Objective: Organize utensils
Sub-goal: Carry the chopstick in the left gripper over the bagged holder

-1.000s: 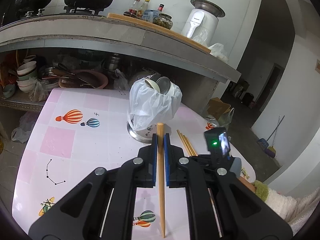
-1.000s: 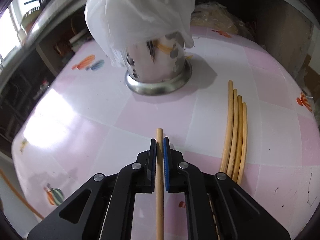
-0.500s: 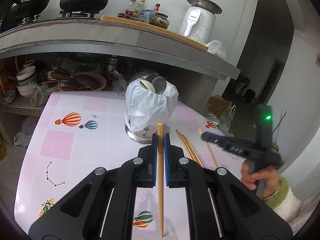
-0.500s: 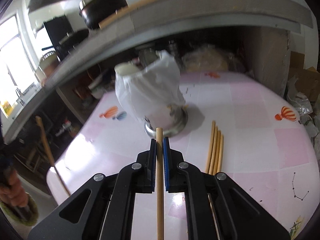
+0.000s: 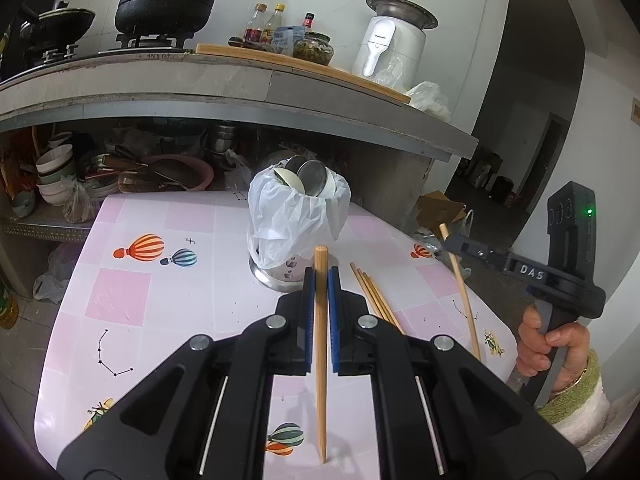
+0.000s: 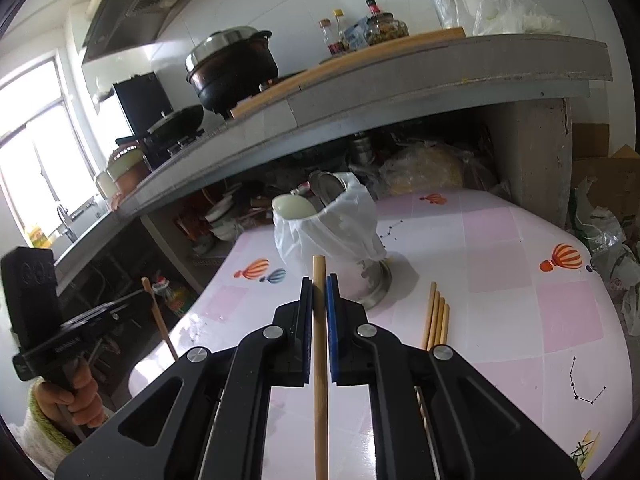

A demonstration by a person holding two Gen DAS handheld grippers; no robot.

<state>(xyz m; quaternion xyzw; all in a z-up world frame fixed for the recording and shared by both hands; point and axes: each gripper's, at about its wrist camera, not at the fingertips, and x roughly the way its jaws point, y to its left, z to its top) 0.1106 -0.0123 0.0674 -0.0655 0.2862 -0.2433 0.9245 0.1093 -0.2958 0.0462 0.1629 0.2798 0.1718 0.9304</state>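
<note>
left wrist view: the left gripper (image 5: 319,280) has its blue-padded fingers (image 5: 308,300) pressed narrow on a pale wooden chopstick (image 5: 320,360), which runs between them, its blunt end poking out ahead and its thin tip touching the pink checked tabletop with hot-air balloon prints (image 5: 160,300). ahead stands a steel utensil holder draped in a white plastic bag (image 5: 296,220), with spoons and a ladle sticking out of its top. just to its right four more bare wooden chopsticks (image 5: 374,296) lie side by side on the table. farther right the right gripper (image 5: 454,242), gripped by a hand (image 5: 552,344) in a green-cuffed sleeve, clamps a second wooden chopstick (image 5: 460,292) that slants down toward the table edge.

right wrist view: the right gripper (image 6: 319,284) pinches its chopstick (image 6: 319,360) tightly between blue pads (image 6: 331,304); holder (image 6: 336,228) ahead, loose chopsticks (image 6: 436,320) to the right, left gripper (image 6: 136,300) at far left above the table's edge.
</note>
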